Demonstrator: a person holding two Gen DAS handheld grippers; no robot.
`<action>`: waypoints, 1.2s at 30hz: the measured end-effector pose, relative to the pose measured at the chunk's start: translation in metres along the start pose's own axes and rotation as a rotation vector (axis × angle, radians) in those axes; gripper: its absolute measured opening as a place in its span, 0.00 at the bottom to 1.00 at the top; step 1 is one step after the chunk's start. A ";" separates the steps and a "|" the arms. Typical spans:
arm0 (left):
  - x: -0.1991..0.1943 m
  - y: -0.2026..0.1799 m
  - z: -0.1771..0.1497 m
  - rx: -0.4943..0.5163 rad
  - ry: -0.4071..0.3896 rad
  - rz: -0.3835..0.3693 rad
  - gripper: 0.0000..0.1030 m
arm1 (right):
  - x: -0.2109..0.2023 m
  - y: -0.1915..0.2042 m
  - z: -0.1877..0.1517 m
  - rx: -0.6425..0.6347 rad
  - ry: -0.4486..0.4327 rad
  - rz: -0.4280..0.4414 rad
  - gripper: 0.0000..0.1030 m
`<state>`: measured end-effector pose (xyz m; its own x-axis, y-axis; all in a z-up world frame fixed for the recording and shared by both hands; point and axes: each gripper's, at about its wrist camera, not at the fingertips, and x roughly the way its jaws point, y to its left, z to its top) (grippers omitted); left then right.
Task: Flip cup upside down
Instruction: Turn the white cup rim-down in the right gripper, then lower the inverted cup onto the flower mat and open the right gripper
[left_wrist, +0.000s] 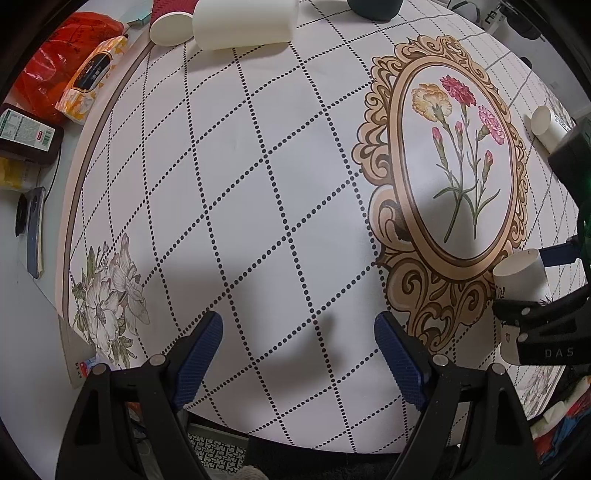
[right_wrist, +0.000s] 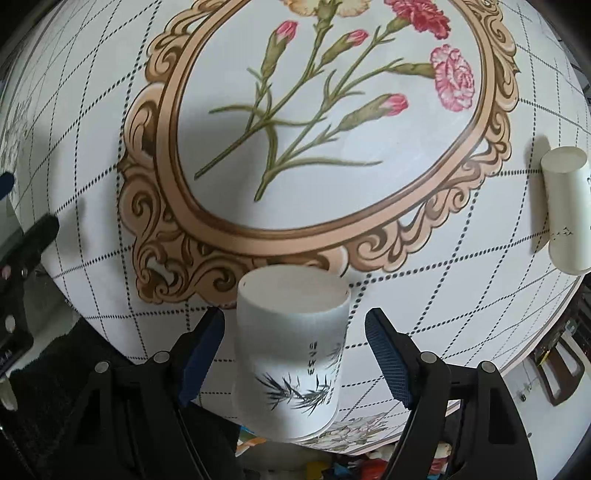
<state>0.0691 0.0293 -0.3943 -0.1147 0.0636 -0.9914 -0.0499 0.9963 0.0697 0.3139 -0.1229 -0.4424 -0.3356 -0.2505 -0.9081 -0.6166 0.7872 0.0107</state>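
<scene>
Currently the right gripper (right_wrist: 295, 354), jaws spread apart, brackets the inverted cup (right_wrist: 291, 350) ungripped; next, withdraw clear without tipping it.

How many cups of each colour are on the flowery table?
White cups: 3 (bamboo cup, plain cup, big cream cup)
Red cups: 1 (red cup)
Dark cups: 1 (dark cup, partly cut off by the top edge)
Total: 5
</scene>
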 end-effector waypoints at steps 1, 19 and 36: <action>0.001 -0.001 0.000 -0.001 0.001 0.000 0.81 | -0.001 0.000 0.003 -0.003 -0.003 -0.002 0.70; -0.001 -0.018 0.013 0.032 0.007 0.001 0.81 | -0.056 -0.010 -0.030 0.109 -0.242 0.048 0.58; 0.001 -0.021 0.039 0.049 0.021 0.006 0.81 | -0.094 -0.035 -0.067 0.392 -0.806 0.024 0.58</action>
<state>0.1089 0.0110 -0.4015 -0.1352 0.0692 -0.9884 -0.0003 0.9976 0.0698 0.3201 -0.1646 -0.3292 0.3481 0.1237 -0.9293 -0.2786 0.9601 0.0234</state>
